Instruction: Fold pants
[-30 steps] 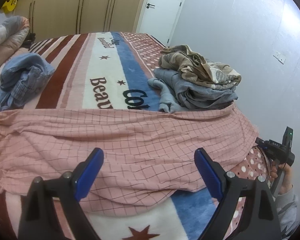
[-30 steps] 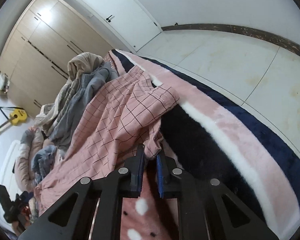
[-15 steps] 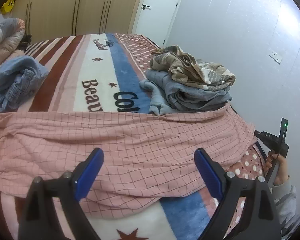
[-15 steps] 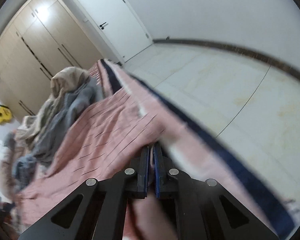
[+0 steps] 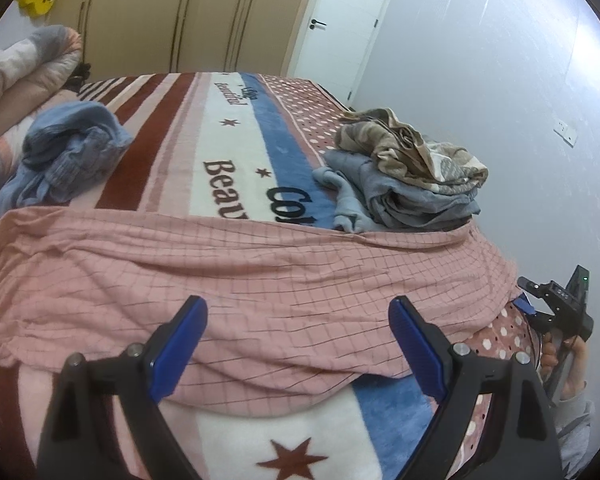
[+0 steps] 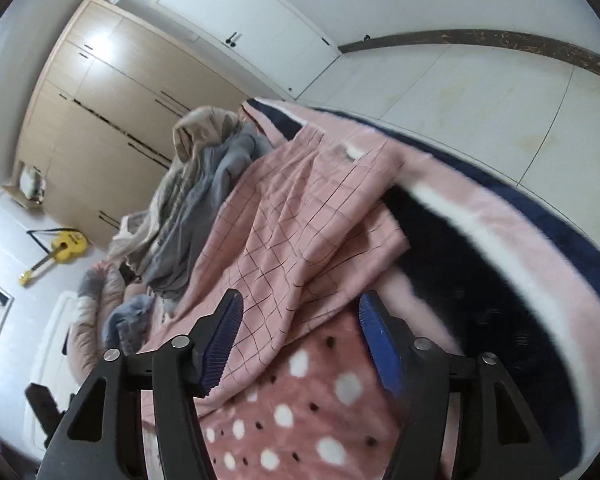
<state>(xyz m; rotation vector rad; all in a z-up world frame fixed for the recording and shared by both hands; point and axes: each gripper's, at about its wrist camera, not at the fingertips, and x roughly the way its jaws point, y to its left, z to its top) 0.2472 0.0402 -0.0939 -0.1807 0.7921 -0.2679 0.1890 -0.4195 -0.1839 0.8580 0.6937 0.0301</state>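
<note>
A: Pink checked pants (image 5: pixel 236 276) lie spread across the bed's blanket (image 5: pixel 228 148), mid-frame. Left gripper (image 5: pixel 296 344) fingers spread wide, nothing pinched.

B: Right gripper (image 6: pixel 300 336)?

A: Fingers opening, the pants' edge lies loose between them, lower centre. I'd smooth the wrinkles and line up the edges before the next fold.

B: Any text?

A: Blanket reads "Beau…" and "Col…", partly covered.
</note>
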